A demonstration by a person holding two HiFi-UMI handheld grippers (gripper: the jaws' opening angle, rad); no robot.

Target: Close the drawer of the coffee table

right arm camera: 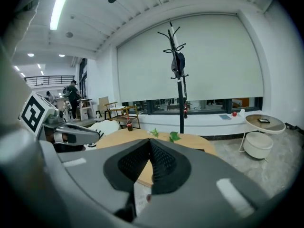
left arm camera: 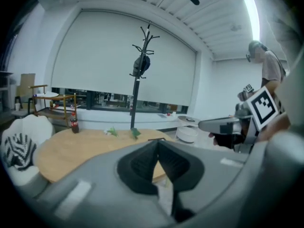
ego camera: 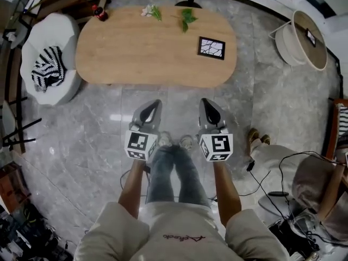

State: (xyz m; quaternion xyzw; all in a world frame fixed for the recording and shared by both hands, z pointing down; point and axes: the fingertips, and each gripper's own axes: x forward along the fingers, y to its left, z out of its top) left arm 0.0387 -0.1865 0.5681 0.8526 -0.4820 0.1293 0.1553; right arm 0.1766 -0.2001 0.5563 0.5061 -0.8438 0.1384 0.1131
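**Both grippers closed and empty, short of the coffee table**

Left gripper: held on the person's left over the grey marble floor, pointing toward the coffee table. Jaws closed tip to tip in the left gripper view, with nothing between the pads. Marker cube at the rear.

Right gripper: held alongside, level with the left gripper and a little apart from it, pointing the same way. Jaws likewise pressed together at the tips, gripping nothing.

Coffee table: oval wooden surface lying crosswise directly ahead of both grippers, apart from the jaw tips, with bare floor between. Drawer: not distinguishable in any view; only the top and its near edge visible from above.

On the surface:
- black-framed card near the right end
- green leafy sprig and pale flower sprig along the far edge
- dark bottle with a red label at the far left end

Around the table:
- white armchair just beside the left end, carrying a black-and-white striped cushion
- round white side table off to the right
- black coat stand behind the far edge, against a closed white blind
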